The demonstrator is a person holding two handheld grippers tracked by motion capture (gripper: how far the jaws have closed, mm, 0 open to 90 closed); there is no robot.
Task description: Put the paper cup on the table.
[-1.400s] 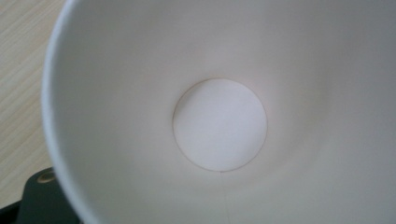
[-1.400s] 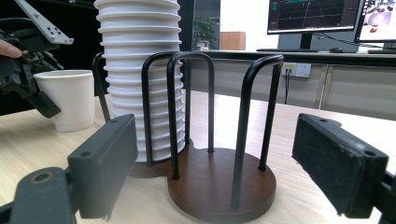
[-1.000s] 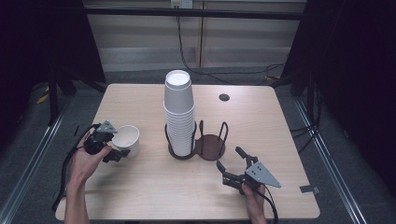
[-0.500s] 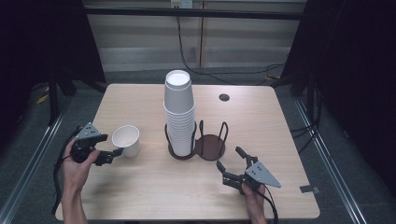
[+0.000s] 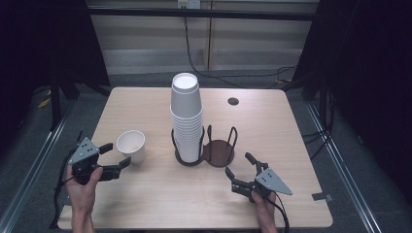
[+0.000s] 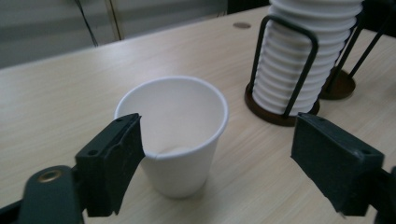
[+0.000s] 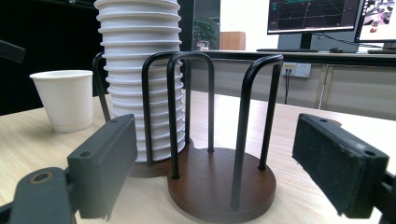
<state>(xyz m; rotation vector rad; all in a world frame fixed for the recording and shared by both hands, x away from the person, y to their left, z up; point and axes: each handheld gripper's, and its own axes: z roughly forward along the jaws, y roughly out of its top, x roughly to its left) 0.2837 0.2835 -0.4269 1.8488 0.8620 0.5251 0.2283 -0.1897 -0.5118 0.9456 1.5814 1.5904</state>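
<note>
Left claw [image 5: 112, 158], spread just beside the white paper cup [image 5: 131, 145], could tip it; right claw [image 5: 241, 170] also spread.

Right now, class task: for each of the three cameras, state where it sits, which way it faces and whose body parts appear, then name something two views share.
High view: above the person's side, looking forward and down on the wooden table; both hands, left gripper, right gripper.
Left gripper view: rides the left gripper, facing the single paper cup past open jaws.
Right gripper view: rides the right gripper, facing the empty holder ring.
Shared: stacked cups.
</note>
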